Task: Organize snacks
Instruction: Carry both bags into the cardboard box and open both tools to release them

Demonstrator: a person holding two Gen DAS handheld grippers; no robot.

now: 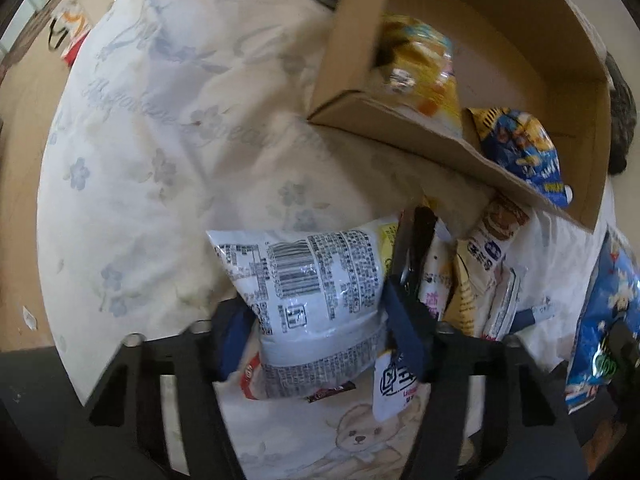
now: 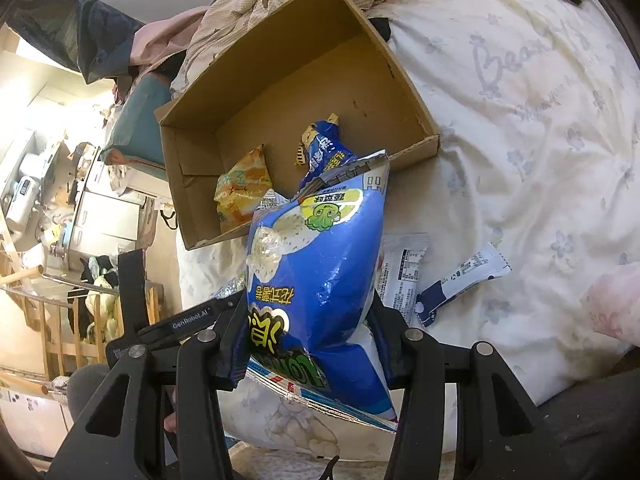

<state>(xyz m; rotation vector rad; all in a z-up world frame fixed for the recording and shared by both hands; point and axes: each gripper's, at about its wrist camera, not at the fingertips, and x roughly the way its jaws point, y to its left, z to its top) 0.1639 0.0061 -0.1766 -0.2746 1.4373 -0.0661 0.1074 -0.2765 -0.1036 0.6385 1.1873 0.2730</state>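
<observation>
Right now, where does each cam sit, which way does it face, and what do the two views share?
Left wrist: on the left gripper, looking steeply down at the bedsheet; its fingers pinch a white snack bag.
Right wrist: on the right gripper, angled down toward the cardboard box; its fingers clamp a blue chip bag; the left gripper's finger shows at left.
Shared: box, yellow packet, small blue packet, sheet.
</observation>
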